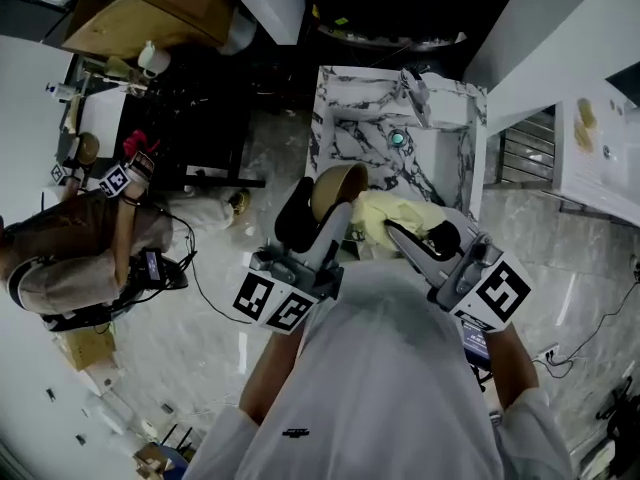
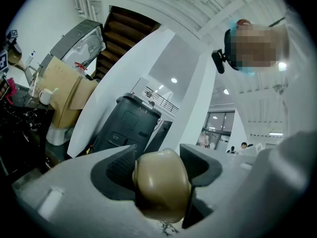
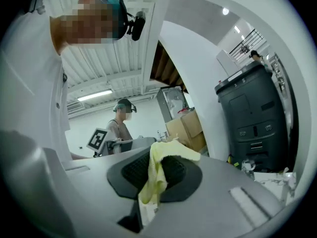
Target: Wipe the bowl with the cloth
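Note:
In the head view I hold a brown bowl (image 1: 338,188) up in front of my chest, tilted on its side. My left gripper (image 1: 318,218) is shut on its rim. In the left gripper view the bowl (image 2: 161,185) fills the gap between the dark pads (image 2: 116,167). A pale yellow cloth (image 1: 395,216) lies against the bowl's right side, and my right gripper (image 1: 425,236) is shut on it. In the right gripper view the cloth (image 3: 157,170) hangs pinched between the jaws of that gripper (image 3: 156,175). Both gripper cameras point upward.
A marble-patterned counter with a recessed basin (image 1: 400,118) stands just ahead. Another person (image 1: 90,238) with marker cubes works at the left by a cluttered dark table (image 1: 190,98). A white cabinet (image 1: 590,148) is at the right. A black bin (image 2: 129,125) is nearby.

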Available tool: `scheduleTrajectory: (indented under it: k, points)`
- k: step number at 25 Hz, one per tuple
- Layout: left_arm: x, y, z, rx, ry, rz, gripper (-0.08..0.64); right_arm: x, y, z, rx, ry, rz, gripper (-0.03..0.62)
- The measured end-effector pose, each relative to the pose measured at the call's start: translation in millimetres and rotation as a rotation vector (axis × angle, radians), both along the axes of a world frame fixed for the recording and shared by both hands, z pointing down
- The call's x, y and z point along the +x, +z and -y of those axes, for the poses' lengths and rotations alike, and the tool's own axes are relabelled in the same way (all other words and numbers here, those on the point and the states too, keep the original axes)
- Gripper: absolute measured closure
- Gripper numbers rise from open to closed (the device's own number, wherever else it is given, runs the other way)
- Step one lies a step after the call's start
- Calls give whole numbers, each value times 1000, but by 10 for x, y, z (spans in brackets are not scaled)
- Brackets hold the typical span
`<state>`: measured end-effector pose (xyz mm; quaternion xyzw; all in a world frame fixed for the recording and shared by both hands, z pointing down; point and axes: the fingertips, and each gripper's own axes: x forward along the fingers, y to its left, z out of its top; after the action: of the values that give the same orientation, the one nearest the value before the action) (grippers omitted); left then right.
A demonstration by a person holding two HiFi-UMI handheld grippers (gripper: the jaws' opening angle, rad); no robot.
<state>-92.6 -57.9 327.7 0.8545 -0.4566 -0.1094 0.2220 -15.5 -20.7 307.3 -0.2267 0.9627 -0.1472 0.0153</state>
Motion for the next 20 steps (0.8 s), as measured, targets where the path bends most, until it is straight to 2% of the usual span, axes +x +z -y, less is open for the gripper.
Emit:
scheduleTrajectory:
  k: [5,8,13,20]
  points:
    - [-50,-10,-16,0,-11,-2,272,322,-57,270,50,181,-29,558]
    - [-35,-38,-30,9,-13,16,272,472,-27,332,73,253,-68,558]
    - [34,33,-40,-12,-3,57,272,634,179,345,73,330,-147,558]
    - [178,142,-76,-28,46,88,272,731,419,333,25,381,-180,558]
